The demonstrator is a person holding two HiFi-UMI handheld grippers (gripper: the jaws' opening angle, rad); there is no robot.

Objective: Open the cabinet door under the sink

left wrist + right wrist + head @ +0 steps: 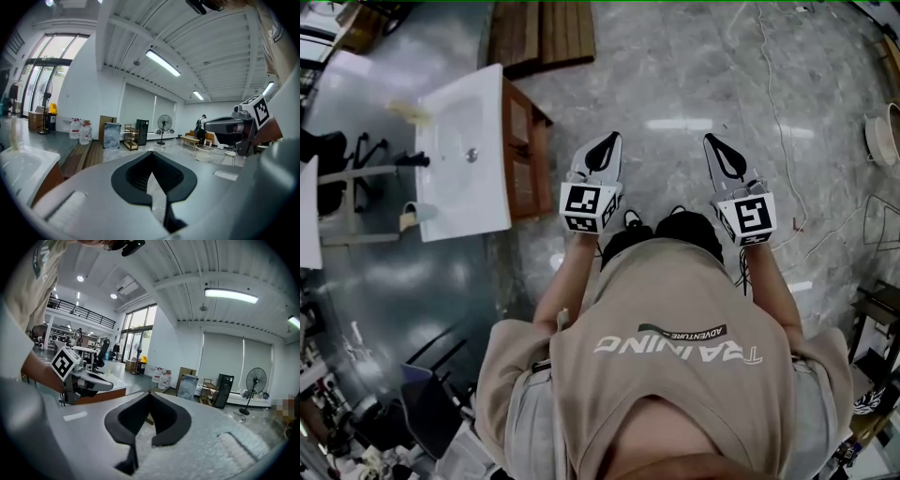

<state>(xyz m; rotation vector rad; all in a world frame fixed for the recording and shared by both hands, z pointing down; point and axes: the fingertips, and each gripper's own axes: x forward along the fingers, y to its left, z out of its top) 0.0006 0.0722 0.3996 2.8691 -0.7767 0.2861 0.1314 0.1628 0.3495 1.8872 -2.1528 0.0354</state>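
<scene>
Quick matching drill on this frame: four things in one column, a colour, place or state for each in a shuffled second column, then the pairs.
Things:
1. sink
2. cabinet
3. left gripper
4. fan

Descriptions:
A. jaws together, nothing held
B. white, sits on top
C. upright, far across the room
D. brown wood, below the white top

Pairs: 1-B, 2-D, 3-A, 4-C
</scene>
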